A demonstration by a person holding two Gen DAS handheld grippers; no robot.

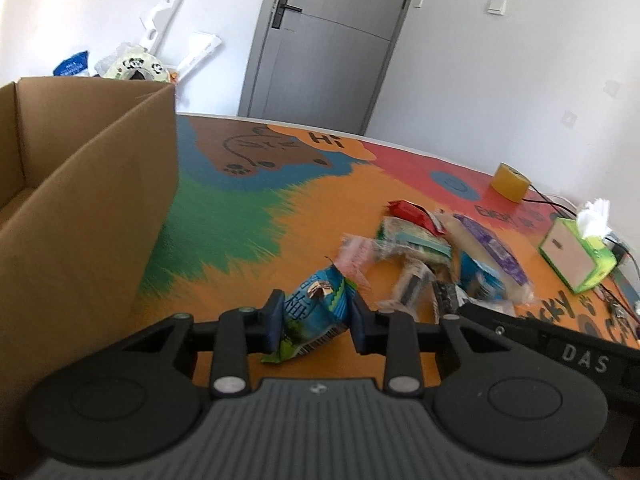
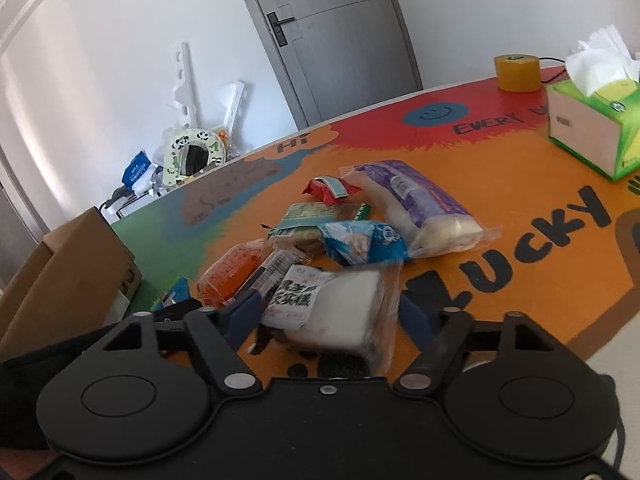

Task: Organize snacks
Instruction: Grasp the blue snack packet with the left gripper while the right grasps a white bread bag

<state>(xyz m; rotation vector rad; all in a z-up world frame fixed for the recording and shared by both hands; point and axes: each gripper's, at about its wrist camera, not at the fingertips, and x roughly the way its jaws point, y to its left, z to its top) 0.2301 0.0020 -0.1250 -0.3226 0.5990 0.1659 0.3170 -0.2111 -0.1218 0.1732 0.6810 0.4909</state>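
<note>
My left gripper (image 1: 318, 316) is shut on a blue and green snack packet (image 1: 316, 312), held above the table beside the open cardboard box (image 1: 80, 208) at the left. My right gripper (image 2: 330, 312) is shut on a white packaged pastry (image 2: 332, 312) at the near edge of the snack pile. The pile holds a purple-wrapped bread (image 2: 416, 204), a blue packet (image 2: 362, 242), a green cracker pack (image 2: 312, 220), a red packet (image 2: 330, 190) and an orange packet (image 2: 230, 274). The pile also shows in the left wrist view (image 1: 436, 256).
A green tissue box (image 2: 592, 128) and a yellow tape roll (image 2: 516, 72) stand at the table's far right. The colourful table mat (image 1: 248, 216) covers the table. The cardboard box shows at the left in the right wrist view (image 2: 68, 276). A door and clutter lie beyond.
</note>
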